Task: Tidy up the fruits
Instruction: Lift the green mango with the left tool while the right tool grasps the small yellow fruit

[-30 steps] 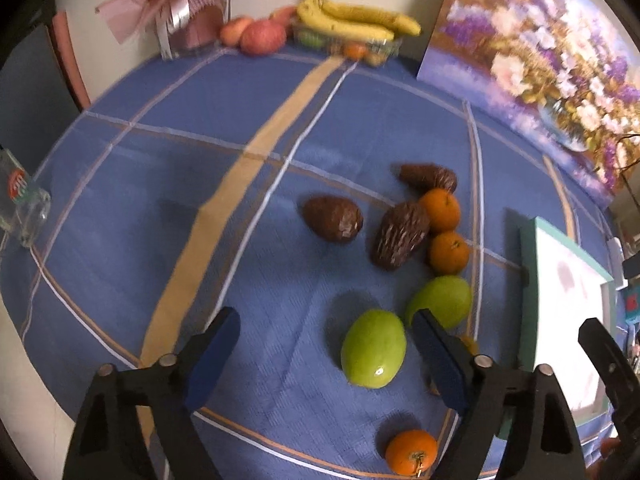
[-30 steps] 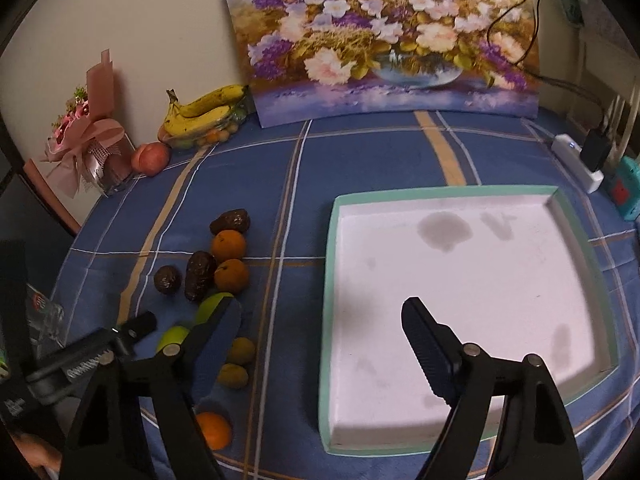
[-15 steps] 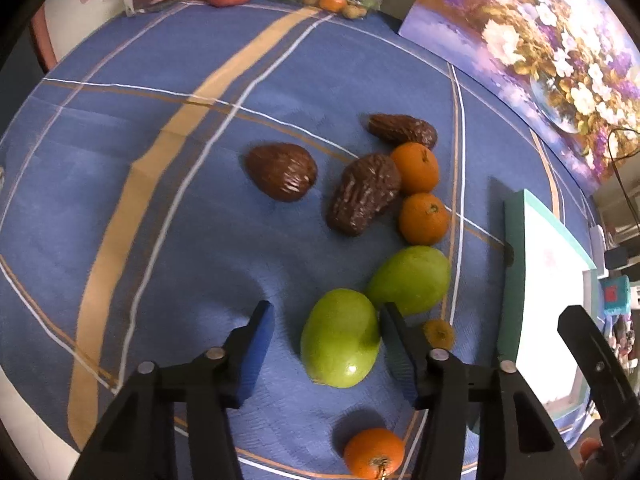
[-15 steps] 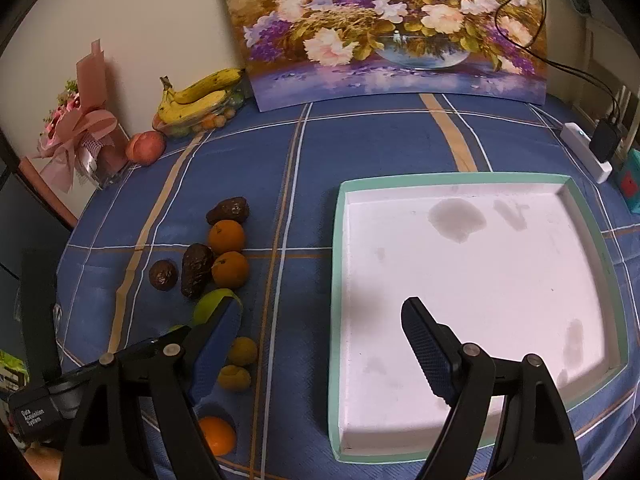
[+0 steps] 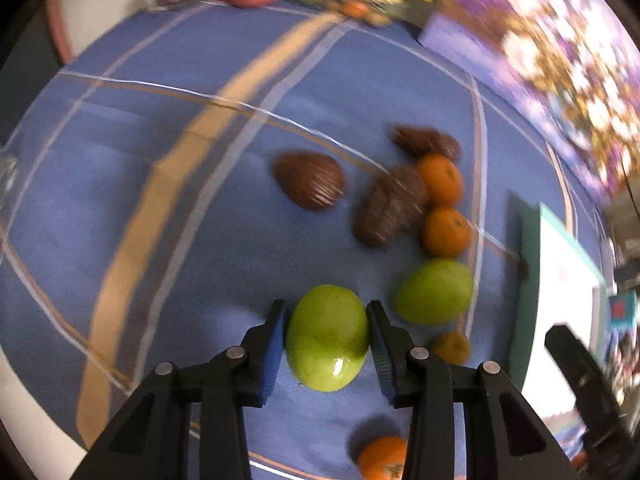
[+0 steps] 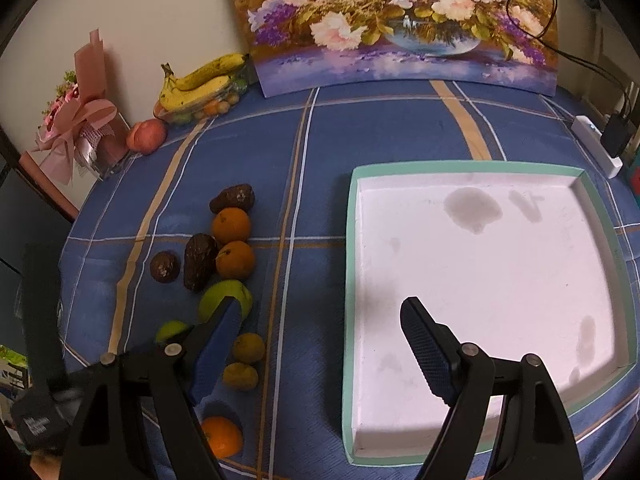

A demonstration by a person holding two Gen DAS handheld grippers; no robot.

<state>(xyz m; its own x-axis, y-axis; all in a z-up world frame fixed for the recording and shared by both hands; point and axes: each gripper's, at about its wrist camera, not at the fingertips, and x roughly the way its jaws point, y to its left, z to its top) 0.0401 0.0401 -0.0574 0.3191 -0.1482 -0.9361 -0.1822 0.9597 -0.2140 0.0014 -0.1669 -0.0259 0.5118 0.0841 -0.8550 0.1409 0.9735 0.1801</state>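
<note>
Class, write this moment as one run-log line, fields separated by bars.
left gripper: shut on green fruit | right gripper: open, over tray edge | tray: no fruit in it

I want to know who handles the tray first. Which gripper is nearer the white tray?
Right. The right gripper hangs open at the white tray, one finger over its near-left corner. The left gripper is off to the tray's side, closed on a green mango.

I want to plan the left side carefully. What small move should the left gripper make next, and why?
Probably lift a little. The left gripper appears shut on the green fruit, both pads at its sides, while a second green fruit lies close beside it. Rising first should clear the neighbours before heading to the empty tray.
</note>
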